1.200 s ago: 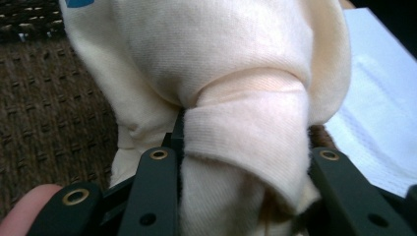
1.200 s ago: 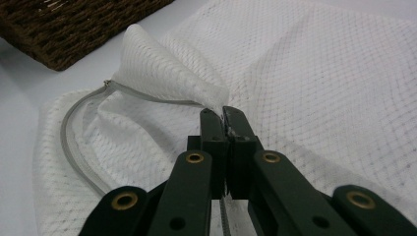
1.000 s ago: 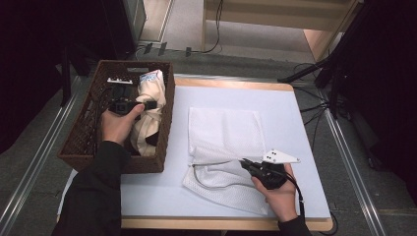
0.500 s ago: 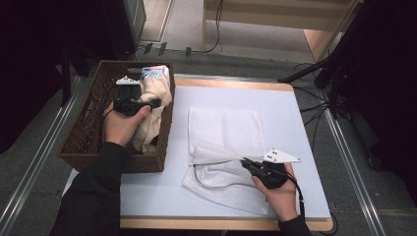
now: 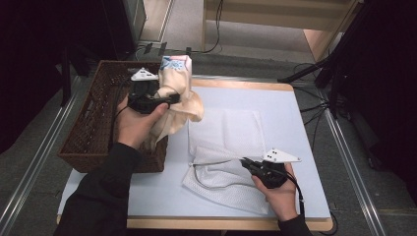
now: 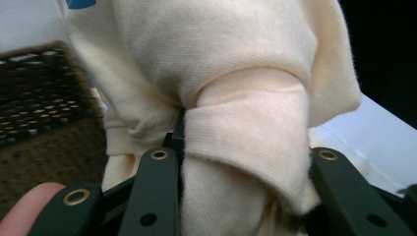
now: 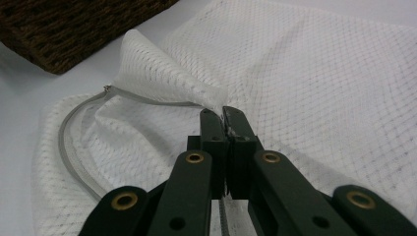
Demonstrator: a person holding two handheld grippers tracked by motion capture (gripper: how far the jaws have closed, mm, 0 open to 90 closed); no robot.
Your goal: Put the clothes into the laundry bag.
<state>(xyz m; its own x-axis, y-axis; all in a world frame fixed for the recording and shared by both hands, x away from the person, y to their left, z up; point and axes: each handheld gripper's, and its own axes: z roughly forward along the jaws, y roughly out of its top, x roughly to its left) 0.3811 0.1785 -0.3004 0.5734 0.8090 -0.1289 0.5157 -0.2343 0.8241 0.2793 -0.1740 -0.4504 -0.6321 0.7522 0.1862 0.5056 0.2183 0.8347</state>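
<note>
Above the wicker basket (image 5: 93,132), your left gripper (image 5: 169,98) clamps the cream garment (image 5: 179,98), lifted clear.
Your right gripper (image 5: 244,162), jaws shut on the mesh laundry bag (image 5: 231,137), holds its zippered mouth up; next, carry the garment across and feed it in.

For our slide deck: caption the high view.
Left gripper lifts cream garment from basket; right gripper pinches mesh bag.

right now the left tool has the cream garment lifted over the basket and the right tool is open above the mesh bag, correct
Not quite: the right tool is shut, pinching the edge of the white mesh bag by its zipper opening, as the right gripper view shows. The left tool does hold the cream garment up over the basket.
</note>
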